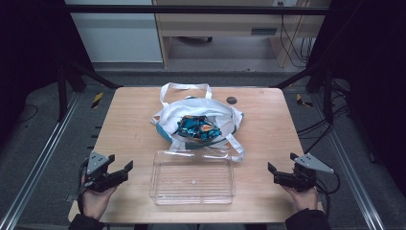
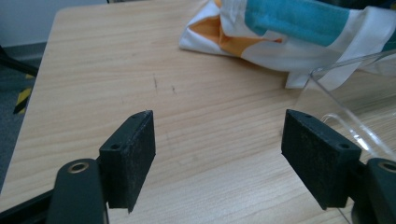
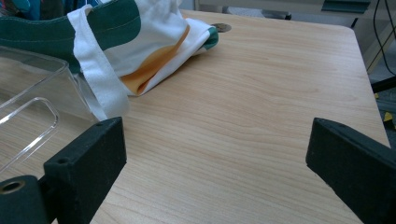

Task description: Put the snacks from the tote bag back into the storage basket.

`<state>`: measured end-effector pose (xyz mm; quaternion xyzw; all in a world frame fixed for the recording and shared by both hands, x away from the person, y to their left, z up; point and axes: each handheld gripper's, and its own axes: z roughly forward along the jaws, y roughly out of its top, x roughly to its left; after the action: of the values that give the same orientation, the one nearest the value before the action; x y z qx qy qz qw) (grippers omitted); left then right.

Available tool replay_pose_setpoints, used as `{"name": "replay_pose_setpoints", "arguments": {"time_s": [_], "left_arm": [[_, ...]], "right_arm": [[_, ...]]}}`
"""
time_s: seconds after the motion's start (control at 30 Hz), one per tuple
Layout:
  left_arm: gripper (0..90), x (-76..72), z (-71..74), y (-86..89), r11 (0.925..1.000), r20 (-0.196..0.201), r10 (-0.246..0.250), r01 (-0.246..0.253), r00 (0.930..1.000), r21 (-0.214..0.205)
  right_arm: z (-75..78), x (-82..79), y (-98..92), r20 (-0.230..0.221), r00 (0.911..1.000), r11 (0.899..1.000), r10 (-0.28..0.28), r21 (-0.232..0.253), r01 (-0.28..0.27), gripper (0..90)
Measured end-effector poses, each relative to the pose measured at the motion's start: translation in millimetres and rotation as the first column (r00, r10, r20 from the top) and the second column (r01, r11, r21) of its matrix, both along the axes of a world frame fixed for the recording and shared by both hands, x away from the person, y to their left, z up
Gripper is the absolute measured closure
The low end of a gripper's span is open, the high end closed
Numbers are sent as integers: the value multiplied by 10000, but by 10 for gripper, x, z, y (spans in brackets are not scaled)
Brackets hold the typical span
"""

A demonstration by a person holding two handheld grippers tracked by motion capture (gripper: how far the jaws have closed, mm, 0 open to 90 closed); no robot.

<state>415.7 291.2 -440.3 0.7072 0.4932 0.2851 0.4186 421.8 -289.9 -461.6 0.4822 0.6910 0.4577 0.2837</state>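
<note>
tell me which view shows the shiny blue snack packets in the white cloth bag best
The high view: it looks down into the open white cloth bag, so the shiny blue snack packets lie in plain sight. The left gripper view catches the bag's outside cloth; the right gripper view also shows, at most, a blue sliver at its top left corner.

We see the table (image 1: pixel 139 120) evenly lit from above — its far surroundings sink into darkness. In both gripper views the near black pads blur softly — faint glare streaks the clear container (image 1: pixel 193 178).
</note>
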Motion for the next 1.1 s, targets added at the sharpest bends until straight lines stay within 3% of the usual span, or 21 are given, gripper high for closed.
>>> {"name": "replay_pose_setpoints", "arguments": {"time_s": [0.73, 1.1], "left_arm": [[265, 6, 210, -120, 9977, 456, -664, 670, 9968, -117], [261, 53, 377, -218, 9941, 699, -1083, 1076, 9917, 134]], "right_arm": [[-13, 10, 2, -134, 9998, 9998, 121, -136, -122, 52], [-1, 2, 32, -66, 9997, 9996, 224, -193, -225, 54]]}}
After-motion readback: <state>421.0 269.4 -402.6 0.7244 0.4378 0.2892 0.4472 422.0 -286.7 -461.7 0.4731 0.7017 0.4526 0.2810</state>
